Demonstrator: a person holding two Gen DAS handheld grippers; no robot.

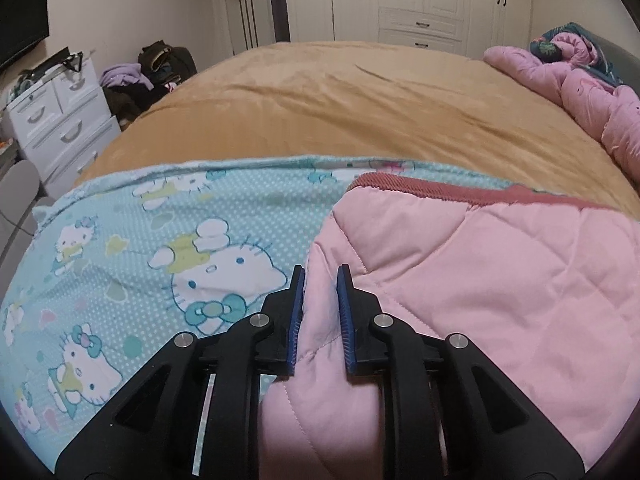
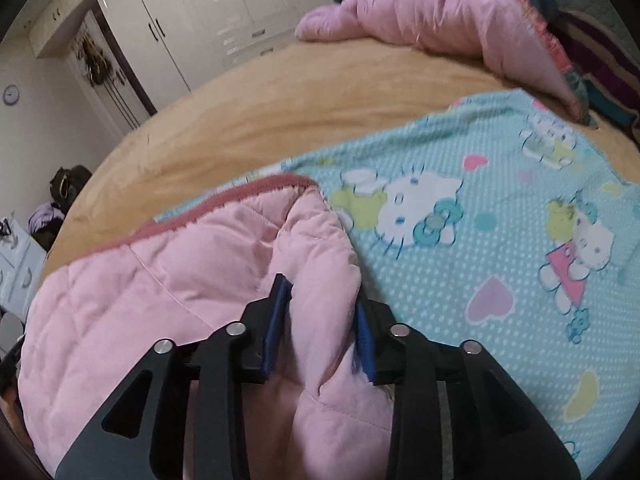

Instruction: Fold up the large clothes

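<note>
Left wrist view: my left tongs [image 1: 321,276] sit nearly pressed together with a fold of the pink quilted jacket [image 1: 500,280] between the blue pads, pinching its left edge. The jacket lies low on the bed [image 1: 320,108], on top of the cartoon-print sheet [image 1: 120,240], its darker pink ribbed hem [image 1: 440,190] turned toward the far side. Right wrist view: right tongs [image 2: 322,294] are parted wider around a puffy ridge of the same jacket; I think the pads touch the fabric but do not squeeze it, though blur makes that hard to call. Risks as I judge them: uneven hold, left firm and right loose, so any lift or drag would skew the fold and bunch one side. Padding is slippery and thick; a shallow pinch could catch only the outer shell and slide off. Tongs could also snag the sheet underneath and pull it along. A second pink garment [image 2: 420,16] lies heaped near the far corner, well apart.
</note>
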